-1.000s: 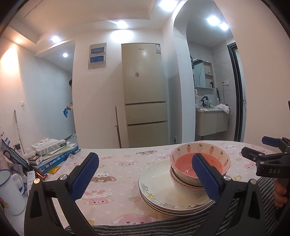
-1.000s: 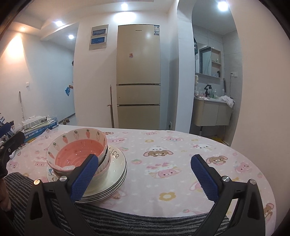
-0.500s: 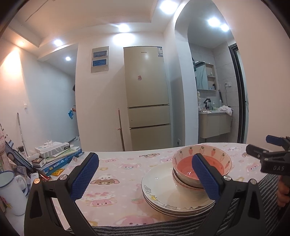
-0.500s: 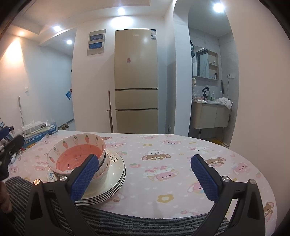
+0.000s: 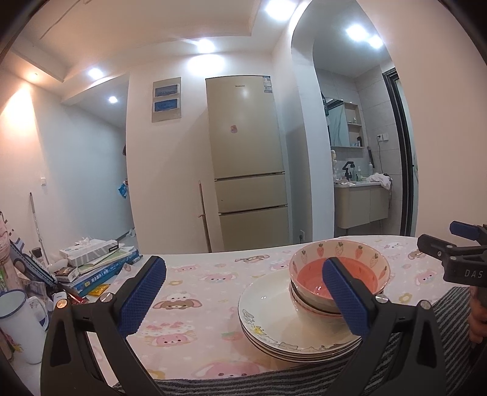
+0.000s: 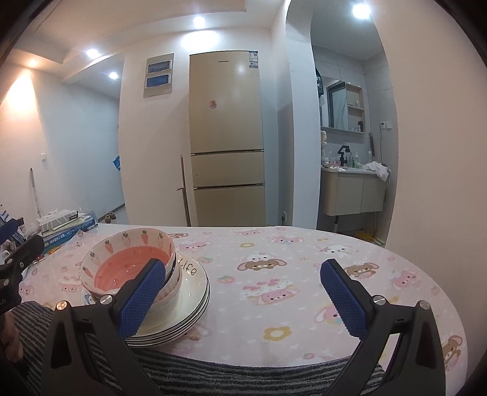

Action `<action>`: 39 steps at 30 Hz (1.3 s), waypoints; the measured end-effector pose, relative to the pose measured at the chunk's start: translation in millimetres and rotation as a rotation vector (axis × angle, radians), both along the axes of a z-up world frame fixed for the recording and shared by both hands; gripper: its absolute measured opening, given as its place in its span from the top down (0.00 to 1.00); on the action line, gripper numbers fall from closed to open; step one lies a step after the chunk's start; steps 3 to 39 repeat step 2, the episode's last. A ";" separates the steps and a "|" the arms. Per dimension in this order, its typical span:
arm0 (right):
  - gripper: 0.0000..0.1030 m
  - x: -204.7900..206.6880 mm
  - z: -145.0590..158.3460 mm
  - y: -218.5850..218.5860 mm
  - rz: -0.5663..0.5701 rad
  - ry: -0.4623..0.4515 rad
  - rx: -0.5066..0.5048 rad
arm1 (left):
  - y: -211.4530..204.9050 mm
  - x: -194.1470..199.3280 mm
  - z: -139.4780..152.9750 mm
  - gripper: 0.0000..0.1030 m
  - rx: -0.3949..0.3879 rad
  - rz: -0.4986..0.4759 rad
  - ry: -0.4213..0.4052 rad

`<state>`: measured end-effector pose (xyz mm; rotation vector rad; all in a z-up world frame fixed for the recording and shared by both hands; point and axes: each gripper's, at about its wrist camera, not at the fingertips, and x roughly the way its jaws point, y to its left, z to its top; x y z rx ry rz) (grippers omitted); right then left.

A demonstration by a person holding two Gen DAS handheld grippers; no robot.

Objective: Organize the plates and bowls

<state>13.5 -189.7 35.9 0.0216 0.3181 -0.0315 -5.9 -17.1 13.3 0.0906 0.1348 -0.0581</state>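
Both the left gripper (image 5: pixel 243 297) and right gripper (image 6: pixel 243 297) hang spread wide and empty above the near table (image 6: pixel 304 259) edge. Just beyond, nested bowls (image 5: pixel 339 281) sit on stacked plates (image 5: pixel 274 310), nearest the left gripper's right finger. Since a second ago, both cameras have tipped upward slightly.

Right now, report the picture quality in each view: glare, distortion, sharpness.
Left wrist view: ceiling spotlights blow out white, the fridge bows from fisheye curvature, corners go black, and the pink bowl stays sharp. Right wrist view: same blown-out lights and a soft sheen on the fridge door; the plate stack is crisp, with the table edge curved.
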 end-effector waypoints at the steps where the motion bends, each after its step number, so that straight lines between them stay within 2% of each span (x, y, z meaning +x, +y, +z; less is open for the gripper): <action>1: 0.00 0.0 0.0 0.0 0.000 0.000 0.001 | 0.4 -0.3 -0.1 0.01 -0.001 -0.001 -0.001; 39: 0.00 0.0 0.0 0.0 0.000 0.000 0.001 | 0.8 0.0 -0.1 0.01 -0.002 -0.001 -0.001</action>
